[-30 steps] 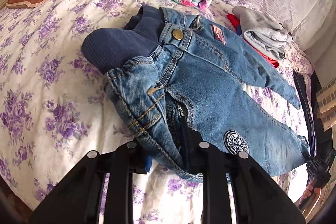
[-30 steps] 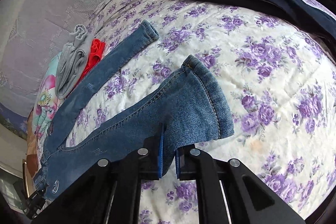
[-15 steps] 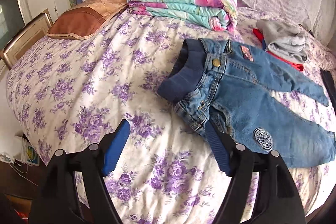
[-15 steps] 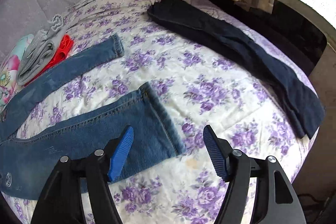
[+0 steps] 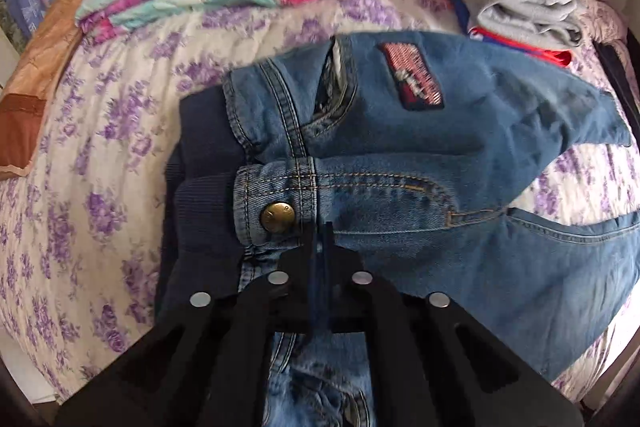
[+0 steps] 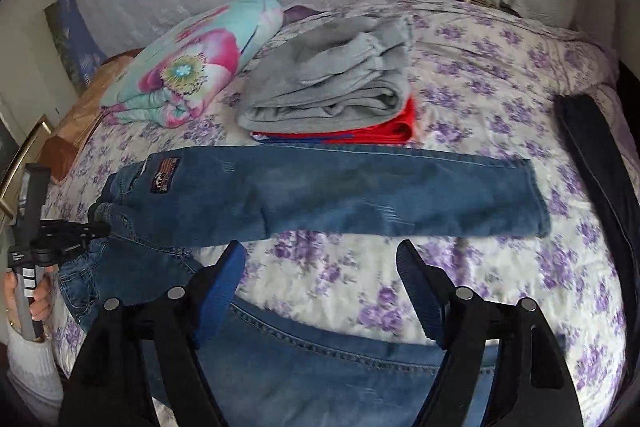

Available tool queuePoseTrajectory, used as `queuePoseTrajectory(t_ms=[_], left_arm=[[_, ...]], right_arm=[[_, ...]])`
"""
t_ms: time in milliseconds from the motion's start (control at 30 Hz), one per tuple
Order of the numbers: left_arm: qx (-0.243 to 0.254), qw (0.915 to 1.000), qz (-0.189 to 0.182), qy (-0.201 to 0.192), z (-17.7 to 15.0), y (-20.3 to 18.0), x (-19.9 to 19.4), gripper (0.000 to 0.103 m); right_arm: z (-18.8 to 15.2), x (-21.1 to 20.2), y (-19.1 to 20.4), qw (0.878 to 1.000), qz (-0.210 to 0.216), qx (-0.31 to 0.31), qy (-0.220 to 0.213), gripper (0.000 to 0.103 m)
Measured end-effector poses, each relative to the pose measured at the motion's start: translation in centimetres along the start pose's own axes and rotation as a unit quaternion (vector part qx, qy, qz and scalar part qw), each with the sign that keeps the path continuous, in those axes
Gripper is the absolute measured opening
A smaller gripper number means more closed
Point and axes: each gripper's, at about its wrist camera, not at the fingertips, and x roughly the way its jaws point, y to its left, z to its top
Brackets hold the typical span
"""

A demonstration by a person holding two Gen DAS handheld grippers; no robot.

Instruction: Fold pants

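Both grippers moved: left gripper (image 5: pixel 320 247) fingers reclosed, pinching jeans (image 5: pixel 400 187) waistband; right gripper (image 6: pixel 320 291) fingers narrowing, empty.

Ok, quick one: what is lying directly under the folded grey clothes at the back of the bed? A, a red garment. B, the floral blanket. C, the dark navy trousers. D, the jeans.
A: in the right wrist view a red garment sticks out from beneath the folded grey clothes, while the floral blanket lies beside them and the jeans lie in front.
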Motion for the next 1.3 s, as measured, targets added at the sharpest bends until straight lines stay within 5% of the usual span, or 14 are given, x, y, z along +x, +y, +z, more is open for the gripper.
queuePoseTrajectory(t_ms=[33,67,333,500,533,633,667,733,900,1133,1200,1233,1267,1300], left_arm=[[0.002,1.0000,0.000,0.003,0.1,0.0,0.8,0.001],[0.002,1.0000,0.001,0.001,0.1,0.0,1.0,0.001],[0.012,0.9998,-0.011,-0.007,-0.5,0.5,1.0,0.001],[0.031,0.9983,-0.043,-0.022,0.1,2.2,-2.8,0.006],[0.032,0.9979,-0.039,-0.040,0.5,2.8,-4.0,0.021],[0.024,0.9957,-0.020,-0.087,3.2,5.0,-6.5,0.091],[0.032,0.9945,-0.020,-0.098,4.4,5.6,-6.8,0.094],[0.048,0.9941,-0.022,-0.095,7.1,6.4,-6.1,0.094],[0.105,0.9886,-0.105,-0.025,11.8,7.5,-1.2,0.094],[0.104,0.9676,-0.217,0.076,13.3,8.9,7.1,0.094],[0.101,0.9699,-0.213,0.062,12.4,8.2,8.0,0.094],[0.133,0.9710,-0.196,0.032,11.6,7.2,7.1,0.088],[0.160,0.9673,-0.196,0.006,10.8,6.4,6.2,0.057],[0.181,0.9613,-0.207,-0.015,10.1,5.9,5.3,0.047]], right_arm=[[0.8,1.8,1.1,1.000,0.012,-0.012,0.023,0.026],[1.4,3.5,2.3,0.999,0.027,-0.018,0.041,0.024],[3.3,15.3,5.3,0.990,-0.026,-0.016,0.134,0.022],[3.6,15.6,7.3,0.990,-0.066,-0.044,0.118,0.024],[3.6,15.6,7.6,0.989,-0.069,-0.053,0.117,0.024],[3.7,15.1,7.7,0.989,-0.061,-0.058,0.121,0.024],[3.7,14.6,7.6,0.989,-0.055,-0.053,0.124,0.024],[3.3,12.8,7.3,0.991,-0.033,-0.039,0.125,0.024],[0.7,6.0,6.9,0.994,-0.030,-0.055,0.091,0.033],[-2.6,0.6,5.0,0.990,-0.079,-0.084,0.079,0.036],[-2.1,1.1,4.4,0.990,-0.081,-0.088,0.080,0.037],[-1.5,1.5,4.5,0.989,-0.075,-0.093,0.082,0.037],[-0.7,2.0,4.6,0.989,-0.059,-0.104,0.082,0.037],[0.3,2.9,5.3,0.989,-0.038,-0.121,0.079,0.037]])
